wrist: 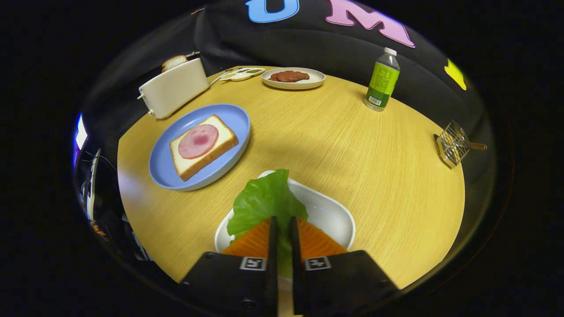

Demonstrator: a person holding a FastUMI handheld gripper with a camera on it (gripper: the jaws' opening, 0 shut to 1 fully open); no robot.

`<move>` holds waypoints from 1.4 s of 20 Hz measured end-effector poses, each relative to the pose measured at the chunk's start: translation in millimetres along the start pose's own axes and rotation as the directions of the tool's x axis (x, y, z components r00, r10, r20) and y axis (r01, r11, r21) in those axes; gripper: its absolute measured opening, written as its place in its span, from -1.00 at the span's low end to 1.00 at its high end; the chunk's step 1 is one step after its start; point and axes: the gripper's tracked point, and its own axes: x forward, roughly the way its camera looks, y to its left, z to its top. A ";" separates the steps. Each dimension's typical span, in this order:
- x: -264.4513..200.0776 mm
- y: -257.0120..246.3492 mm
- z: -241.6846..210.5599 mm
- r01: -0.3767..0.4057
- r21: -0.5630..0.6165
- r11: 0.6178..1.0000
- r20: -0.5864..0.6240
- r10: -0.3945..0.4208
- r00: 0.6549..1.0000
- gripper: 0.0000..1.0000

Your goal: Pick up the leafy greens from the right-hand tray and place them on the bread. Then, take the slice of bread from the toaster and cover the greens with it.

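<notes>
The single camera rides on the gripper (282, 222), looking forward and down along its nearly closed fingers, close above the table (352, 145), toaster (174, 88) toward 11 o'clock.

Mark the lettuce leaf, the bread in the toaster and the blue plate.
lettuce leaf (264, 202): gripper view, middle of the leaf, ahead of the nearly closed fingers.
bread in the toaster (174, 62): gripper view, crust top sticking out.
blue plate (164, 169): gripper view, bare rim.

Two bread slices (203, 146) (174, 62), three plates (164, 154) (293, 83) (330, 211), one lettuce leaf (263, 202), one toaster (174, 90), one bottle (381, 80), one rack (454, 144)
</notes>
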 end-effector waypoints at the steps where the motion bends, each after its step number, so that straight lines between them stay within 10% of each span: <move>1: -0.9 2.3 -1.8 -0.011 0.004 1.000 -0.006 0.011 1.000 -0.84; 16: -76.7 51.2 98.2 -0.082 0.106 0.991 0.112 0.070 0.991 -0.88; 28: -3.4 150.3 159.3 -0.191 0.049 0.980 0.040 0.189 0.981 -0.88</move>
